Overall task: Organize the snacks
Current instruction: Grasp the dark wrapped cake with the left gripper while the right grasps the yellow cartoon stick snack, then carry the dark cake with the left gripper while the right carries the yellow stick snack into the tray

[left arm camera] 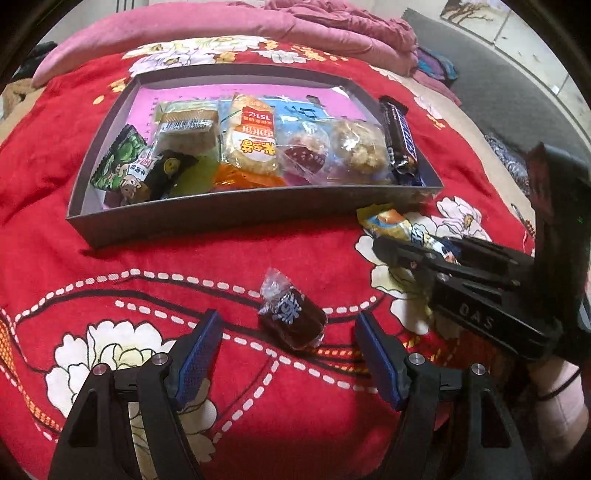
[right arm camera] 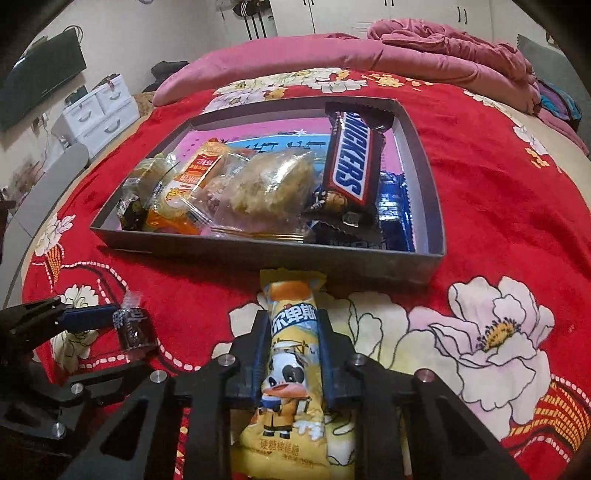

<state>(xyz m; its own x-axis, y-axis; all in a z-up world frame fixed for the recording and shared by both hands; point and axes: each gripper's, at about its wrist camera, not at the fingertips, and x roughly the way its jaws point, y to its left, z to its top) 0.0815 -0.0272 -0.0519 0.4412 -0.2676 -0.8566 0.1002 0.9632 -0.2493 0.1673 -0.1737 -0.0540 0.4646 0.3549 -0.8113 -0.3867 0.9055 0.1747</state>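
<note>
Yellow cartoon-cow candy packet [right arm camera: 291, 373] pinched lengthwise between the right gripper [right arm camera: 291, 328] fingers [right arm camera: 260, 354], clenched tight on its middle, top end poking out ahead of the fingertips, bottom end trailing back toward the camera. Lying on the red floral bedspread [right arm camera: 498, 206], just short of the near wall of the grey cardboard box [right arm camera: 424, 258]. In the box, straight beyond the fingertips: Snickers bar [right arm camera: 351, 158] propped against the far right side, a clear-wrapped crumbly pastry [right arm camera: 273, 184] to its left, an orange-and-white rice cracker pack [right arm camera: 192, 173] further left.

Over on the left gripper [left arm camera: 288, 328]: fingers [left arm camera: 199, 350] released, spread wide, nothing gripped. Small dark wrapped candy [left arm camera: 291, 314] sitting on the bedspread between the blue pads, touching neither. Box ahead of those fingertips, with a green cartoon packet [left arm camera: 118, 162] at its near left corner. Pink quilt [left arm camera: 332, 26] bunched up at the far end of the bed, well beyond both pairs of fingers. Right gripper off to the right of the left fingers, packet in its grip.
</note>
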